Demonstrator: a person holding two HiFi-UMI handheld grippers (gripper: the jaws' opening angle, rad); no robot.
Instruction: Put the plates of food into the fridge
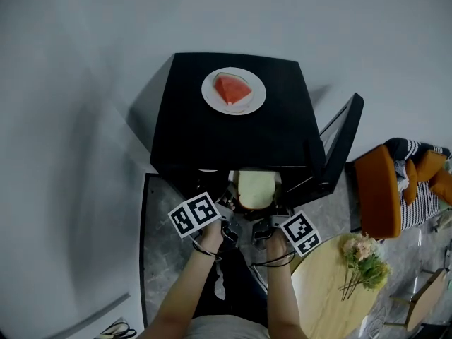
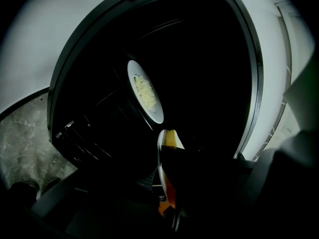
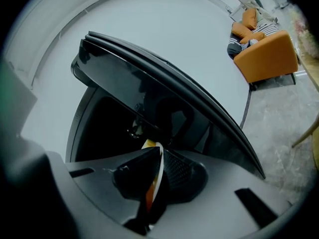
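Two grippers share one load here: we have the left gripper point(image 1: 227, 229) and the right gripper point(image 1: 265, 233) each pinched onto the near rim of the plate of yellow food point(image 1: 256, 189), side by side. The plate hangs at the mouth of the black fridge point(image 1: 233, 140), just under its top edge, with the door point(image 1: 341, 143) swung open to the right. Our chief worry is the hold itself. Both sets of jaws bite only the near rim, so the far side of the plate is unsupported, and if one hand dips or pushes ahead of the other, the plate could tip and the food slide off. Inside, a plate of pale food point(image 2: 145, 91) already lies on a shelf near where we are heading, and pushing in too far or too high could knock our rim against it. We judge that the plate must meet the shelf flat before either gripper lets go, or it may drop. The plate of watermelon point(image 1: 234, 90) on the fridge top could shift if we jolt the cabinet.
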